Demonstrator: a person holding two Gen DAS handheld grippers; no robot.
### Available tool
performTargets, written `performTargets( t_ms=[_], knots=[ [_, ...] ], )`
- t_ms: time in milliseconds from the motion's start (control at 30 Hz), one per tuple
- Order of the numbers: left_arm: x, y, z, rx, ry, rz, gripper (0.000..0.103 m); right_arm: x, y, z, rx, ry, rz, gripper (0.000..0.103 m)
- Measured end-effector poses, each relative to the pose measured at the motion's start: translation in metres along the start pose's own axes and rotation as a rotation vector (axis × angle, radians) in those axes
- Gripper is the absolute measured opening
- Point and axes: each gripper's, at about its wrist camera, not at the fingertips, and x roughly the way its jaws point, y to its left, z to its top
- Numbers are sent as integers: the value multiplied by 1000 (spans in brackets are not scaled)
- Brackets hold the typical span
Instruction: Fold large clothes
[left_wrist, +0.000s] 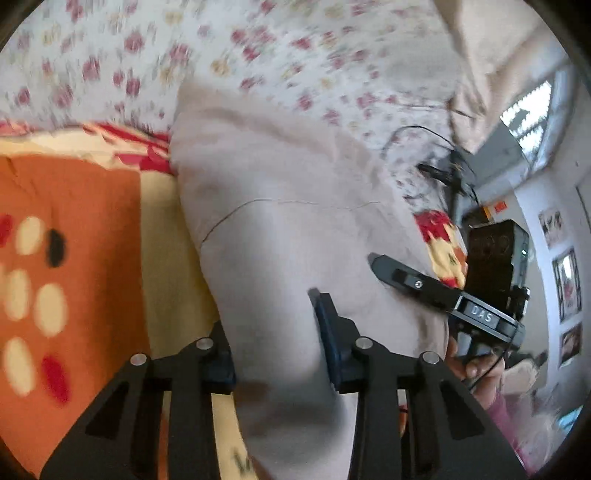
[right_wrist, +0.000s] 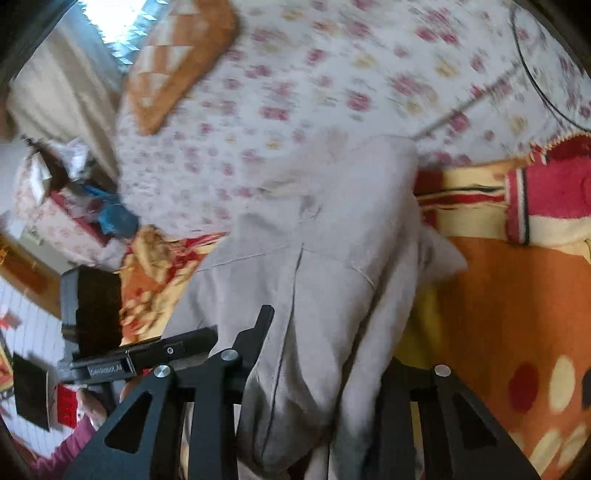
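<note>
Both jaws are clamped on fabric right now: my left gripper (left_wrist: 275, 343) has a thick bunch of the beige garment (left_wrist: 280, 221) pinched between its fingers, and my right gripper (right_wrist: 317, 373) is bunched up on the same cloth from the other end. The garment hangs or drapes away from me toward 12 o'clock, over the orange blanket (left_wrist: 74, 229) and onto the floral sheet (left_wrist: 295, 55).

Biggest worry, honestly: I think I'm holding wads, not clean edges. If I fold from this, layers could slip out unevenly and the crease would land crooked. Everything is blurry too, so a quick swing could drag the far end across the sheet. That black cable (left_wrist: 424, 133) at 2 o'clock looks snaggable.

My left view shows the cable and the right gripper at 3 o'clock. Only the right view shows the garment's seam line and the checked pillow (right_wrist: 177, 62) at 11 o'clock.
</note>
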Motion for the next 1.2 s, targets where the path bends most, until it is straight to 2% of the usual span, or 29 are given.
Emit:
performTargets(
  t_ms=[133, 167, 233, 267, 300, 333, 400, 467, 500, 533, 567, 600, 667, 733, 767, 800, 833, 900, 967, 1000, 1100, 1200],
  knots=[
    [-46, -1, -39, 45, 16, 43, 34, -15, 30, -45, -2, 44, 102, 32],
    [-48, 2, -53, 47, 28, 74, 35, -12, 32, -56, 2, 59, 106, 41],
    [-39, 15, -77, 30, 75, 162, 37, 2, 38, -85, -37, 113, -7, 53],
    [-31, 19, -84, 22, 101, 196, 40, 7, 38, -92, -51, 136, -65, 53],
    [-26, 25, -90, 5, 102, 225, 49, 9, 37, -96, -56, 149, -108, 53],
    [-28, 27, -90, -9, 86, 230, 52, 4, 37, -99, -57, 134, -142, 54],
    [-40, 27, -86, -30, 48, 251, 52, -21, 45, -98, -66, 49, -194, 55],
    [-54, 22, -77, -18, -25, 313, 56, -52, 64, -93, -121, -67, -231, 58],
    [-58, 16, -71, -4, -69, 348, 64, -59, 72, -92, -146, -103, -233, 61],
    [-58, 14, -67, 0, -87, 372, 69, -62, 85, -92, -183, -134, -231, 71],
    [-57, 15, -66, -3, -96, 395, 69, -56, 95, -94, -221, -142, -229, 80],
    [-52, 16, -64, -8, -96, 415, 69, -45, 104, -96, -249, -138, -235, 81],
    [-35, 18, -61, -19, -77, 451, 69, -14, 114, -95, -265, -108, -254, 78],
    [-19, 20, -64, -17, -63, 494, 69, 17, 112, -86, -223, -72, -266, 72],
    [-15, 21, -66, -14, -64, 511, 69, 35, 106, -81, -212, -52, -306, 61],
    [-12, 22, -66, -11, -68, 523, 71, 49, 102, -77, -224, -43, -387, 55],
    [-8, 22, -65, -8, -74, 533, 74, 67, 91, -72, -216, -34, -497, 42],
    [-5, 21, -64, 0, -84, 543, 76, 84, 64, -72, -146, -13, -535, 42],
    [-4, 21, -64, 10, -84, 548, 76, 89, 37, -76, -83, -23, -517, 52],
    [-3, 20, -64, 18, -88, 555, 77, 85, 31, -78, -59, -38, -491, 53],
    [-1, 14, -66, 44, -100, 586, 77, 68, 30, -80, -38, -23, -454, 54],
    [-1, 10, -67, 49, -113, 598, 77, 39, 47, -90, -68, -16, -420, 57]
  ],
)
